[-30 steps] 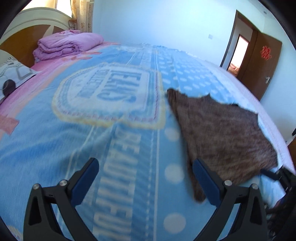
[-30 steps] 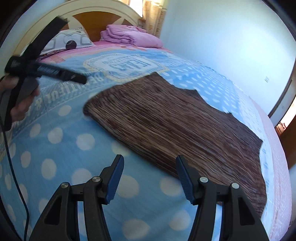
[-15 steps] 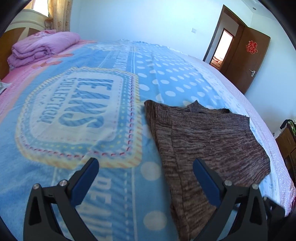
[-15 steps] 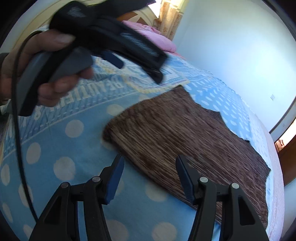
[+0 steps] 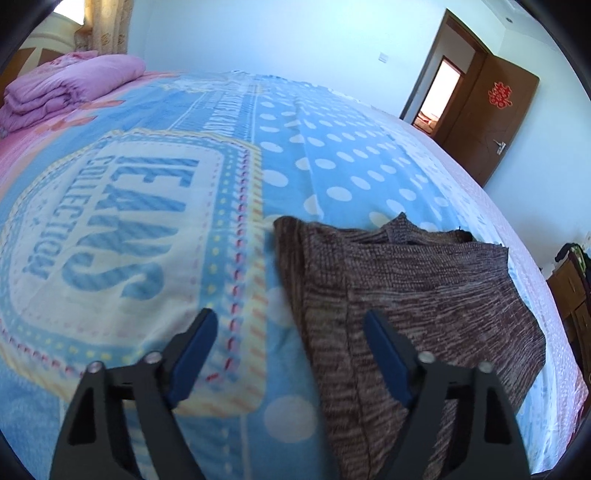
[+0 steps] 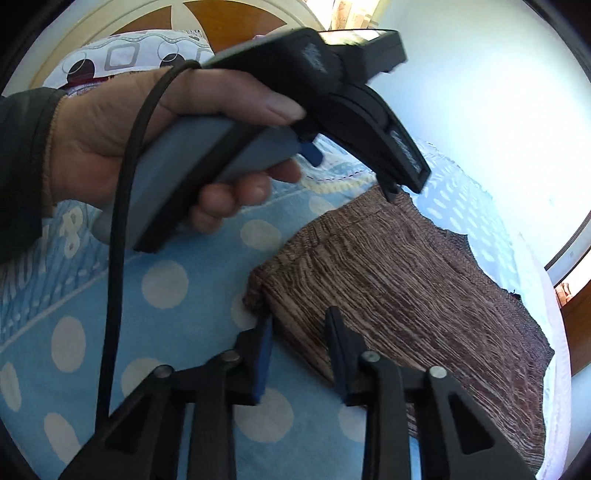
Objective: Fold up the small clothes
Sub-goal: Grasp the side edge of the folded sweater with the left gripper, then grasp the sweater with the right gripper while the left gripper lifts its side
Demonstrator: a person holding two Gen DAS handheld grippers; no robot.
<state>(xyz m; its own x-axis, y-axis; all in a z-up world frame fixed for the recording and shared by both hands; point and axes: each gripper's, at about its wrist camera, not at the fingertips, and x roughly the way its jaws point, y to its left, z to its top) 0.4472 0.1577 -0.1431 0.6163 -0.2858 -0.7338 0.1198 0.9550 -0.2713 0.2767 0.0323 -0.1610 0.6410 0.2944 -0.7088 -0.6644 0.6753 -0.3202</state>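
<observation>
A brown knitted garment (image 5: 406,295) lies flat on the blue polka-dot bedspread (image 5: 332,166). My left gripper (image 5: 291,336) is open over the garment's near left edge, one finger above the bedspread and the other above the fabric. In the right wrist view the garment (image 6: 406,280) fills the right half. My right gripper (image 6: 299,328) is open with its jaws narrowed, straddling the garment's near corner edge. The left gripper and the hand holding it (image 6: 229,122) hover above the garment's far corner there.
Folded pink quilts (image 5: 70,88) sit at the bed's head by the wooden headboard (image 6: 207,14), with a patterned pillow (image 6: 122,55). A brown door (image 5: 491,110) stands open at the far right. A wooden cabinet (image 5: 572,295) is beside the bed.
Both grippers have moved in toward the garment's left edge. The jaws of both grippers have narrowed. The left gripper now looms large in the right wrist view.
</observation>
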